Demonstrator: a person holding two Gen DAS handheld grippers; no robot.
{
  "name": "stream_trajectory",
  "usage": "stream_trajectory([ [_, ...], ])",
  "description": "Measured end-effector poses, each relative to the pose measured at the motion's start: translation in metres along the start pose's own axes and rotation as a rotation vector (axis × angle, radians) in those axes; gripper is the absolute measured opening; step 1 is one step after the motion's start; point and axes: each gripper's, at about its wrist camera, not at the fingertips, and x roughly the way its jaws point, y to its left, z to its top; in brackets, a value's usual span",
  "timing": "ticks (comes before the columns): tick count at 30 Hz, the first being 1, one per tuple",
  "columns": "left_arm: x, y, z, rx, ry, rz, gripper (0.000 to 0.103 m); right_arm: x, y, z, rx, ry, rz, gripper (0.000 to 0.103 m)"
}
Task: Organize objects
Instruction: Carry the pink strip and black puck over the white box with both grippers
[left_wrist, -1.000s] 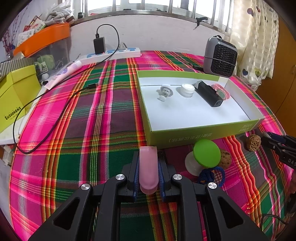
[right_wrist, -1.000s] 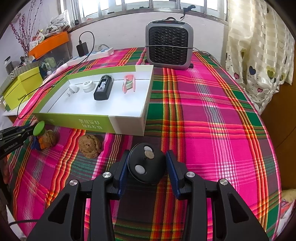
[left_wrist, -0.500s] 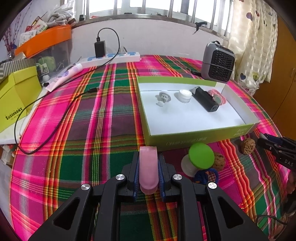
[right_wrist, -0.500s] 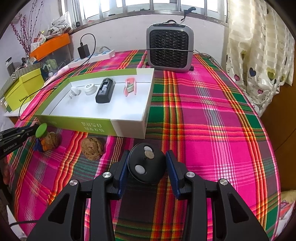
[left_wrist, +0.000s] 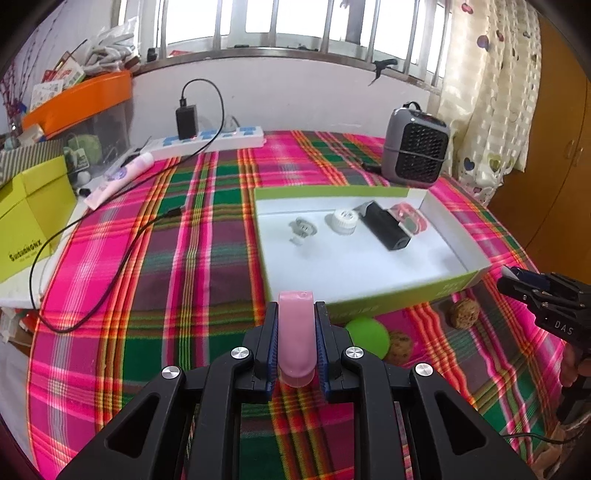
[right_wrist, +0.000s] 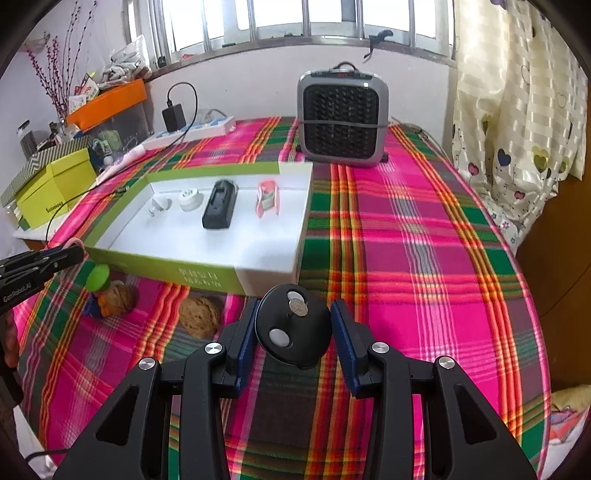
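My left gripper (left_wrist: 295, 314) is shut on a pink plastic piece (left_wrist: 296, 339), held above the plaid cloth just in front of the green-and-white box (left_wrist: 458, 254). My right gripper (right_wrist: 293, 310) is shut on a round black object (right_wrist: 293, 328), held near the box's front right corner (right_wrist: 266, 275). The box holds a grey knob (left_wrist: 303, 229), a white cap (left_wrist: 343, 221), a black block (left_wrist: 386, 230) and a pink clip (left_wrist: 408, 218). A green-topped item (left_wrist: 367, 336) and two walnuts (left_wrist: 461, 313) lie on the cloth in front of the box.
A grey heater (right_wrist: 341, 120) stands behind the box. A power strip with a charger (left_wrist: 210, 138) and a black cable (left_wrist: 110, 266) lie at the back left. A yellow-green box (left_wrist: 29, 218) sits at the left edge. A curtain (right_wrist: 517, 92) hangs at the right.
Both grippers have risen and pulled back a little from the box, so the table looks farther away. Each still holds its object.
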Motion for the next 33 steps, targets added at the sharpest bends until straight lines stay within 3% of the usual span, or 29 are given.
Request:
stream_trajectory([
  [13,0.014,-0.015,0.027,0.03,-0.004,-0.04,0.016,0.005,0.017,0.037,-0.053,-0.046,0.029,0.04],
  [23,0.04,-0.019,0.049,0.031,0.028,-0.092,0.016,0.034,0.024,0.058,-0.088,0.0,0.041,0.04],
  [33,0.074,-0.025,0.063,0.068,0.088,-0.091,0.016,0.067,0.027,0.069,-0.098,0.052,0.033,0.04],
])
